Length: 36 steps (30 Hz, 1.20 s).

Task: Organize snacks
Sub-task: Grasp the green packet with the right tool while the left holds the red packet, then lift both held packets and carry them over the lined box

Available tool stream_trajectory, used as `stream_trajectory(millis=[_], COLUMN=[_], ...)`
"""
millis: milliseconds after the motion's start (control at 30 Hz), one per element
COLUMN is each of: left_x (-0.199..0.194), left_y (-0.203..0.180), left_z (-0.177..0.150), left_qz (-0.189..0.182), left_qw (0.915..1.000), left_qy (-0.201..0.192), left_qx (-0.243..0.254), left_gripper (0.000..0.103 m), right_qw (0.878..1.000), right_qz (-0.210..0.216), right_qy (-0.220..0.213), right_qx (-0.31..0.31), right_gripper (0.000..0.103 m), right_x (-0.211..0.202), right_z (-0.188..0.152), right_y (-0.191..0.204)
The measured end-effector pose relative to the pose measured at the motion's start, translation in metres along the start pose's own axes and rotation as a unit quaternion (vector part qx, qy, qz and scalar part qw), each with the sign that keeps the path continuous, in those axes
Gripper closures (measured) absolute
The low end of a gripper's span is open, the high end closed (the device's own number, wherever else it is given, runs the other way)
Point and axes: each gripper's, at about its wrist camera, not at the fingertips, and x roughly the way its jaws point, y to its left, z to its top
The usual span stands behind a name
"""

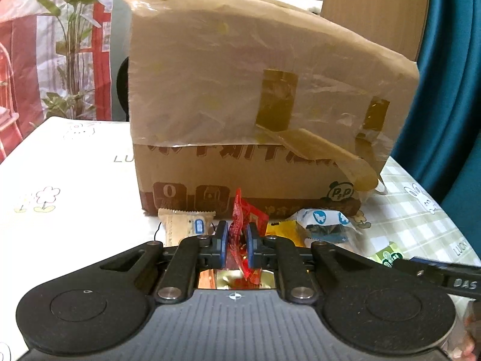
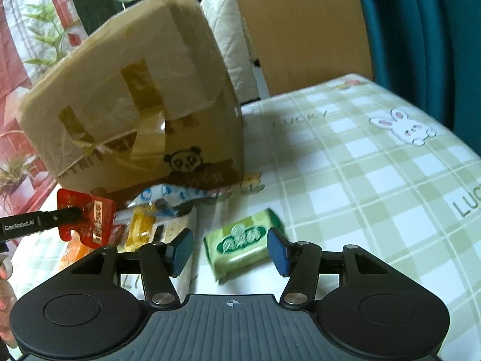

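Red snack packet (image 1: 240, 228) is pinched in the left gripper (image 1: 237, 240), just before the cardboard box (image 1: 255, 105); green packet (image 2: 240, 240) lies between the right gripper's (image 2: 230, 249) spread jaws, best squeezed mid-pack.

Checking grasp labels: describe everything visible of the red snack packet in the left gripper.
The red snack packet is a small, glossy, crinkled foil-like wrapper with gold and white print and a notched edge. The left gripper is shut on it, blue pads pinching its middle, so it stands on edge, its top poking above the fingers. It looks lifted clear of the snack pile, in front of the taped cardboard box. In the right wrist view it hangs flat-on. Nothing else visibly touches it.
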Motion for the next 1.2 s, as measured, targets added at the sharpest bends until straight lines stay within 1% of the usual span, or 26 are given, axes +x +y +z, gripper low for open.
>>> stream_trajectory(millis=[133, 200, 300, 400, 500, 567, 633, 700, 800, 933, 1133, 1200], left_x=[-0.005, -0.009, -0.010, -0.011, -0.013, -0.014, -0.015, -0.015, -0.015, -0.018, -0.023, -0.024], left_y=[0.007, 0.009, 0.012, 0.013, 0.014, 0.014, 0.016, 0.017, 0.018, 0.018, 0.018, 0.018], left_z=[-0.007, -0.010, -0.012, -0.012, -0.011, -0.012, -0.013, -0.013, -0.013, -0.014, -0.017, -0.017], left_qz=[-0.003, -0.003, -0.004, -0.003, -0.002, -0.001, 0.000, 0.001, 0.003, 0.004, 0.007, 0.007], left_qw=[0.9999, 0.9998, 0.9997, 0.9997, 0.9996, 0.9996, 0.9995, 0.9995, 0.9995, 0.9995, 0.9994, 0.9994], left_qy=[-0.003, -0.006, -0.008, -0.011, -0.016, -0.019, -0.022, -0.023, -0.024, -0.027, -0.026, -0.027], left_qx=[-0.016, -0.017, -0.021, -0.023, -0.023, -0.022, -0.022, -0.022, -0.021, -0.019, -0.021, -0.020], left_gripper=[0.089, 0.089, 0.089, 0.089, 0.089, 0.089, 0.089, 0.090, 0.089, 0.089, 0.090, 0.089], right_qw=[0.999, 0.999, 0.999, 0.999, 0.998, 0.996, 0.993, 0.988, 0.983, 0.984, 0.986, 0.984], right_qz=[-0.005, -0.005, -0.009, -0.016, -0.030, -0.041, -0.057, -0.073, -0.087, -0.084, -0.060, -0.054], right_qy=[0.030, 0.029, 0.030, 0.033, 0.034, 0.029, 0.020, 0.007, -0.011, -0.023, -0.033, -0.047], right_qx=[0.021, 0.029, 0.024, 0.000, -0.040, -0.070, -0.104, -0.136, -0.160, -0.156, -0.150, -0.161], right_gripper=[0.051, 0.052, 0.051, 0.050, 0.049, 0.049, 0.055, 0.058, 0.060, 0.066, 0.068, 0.068], right_x=[0.013, 0.019, 0.029, 0.042, 0.055, 0.059, 0.061, 0.060, 0.058, 0.052, 0.047, 0.043], right_z=[-0.003, -0.002, 0.009, 0.016, 0.020, 0.018, 0.012, 0.004, -0.005, -0.008, -0.009, -0.012], right_y=[-0.002, -0.004, -0.004, 0.001, 0.011, 0.019, 0.026, 0.031, 0.035, 0.032, 0.029, 0.032])
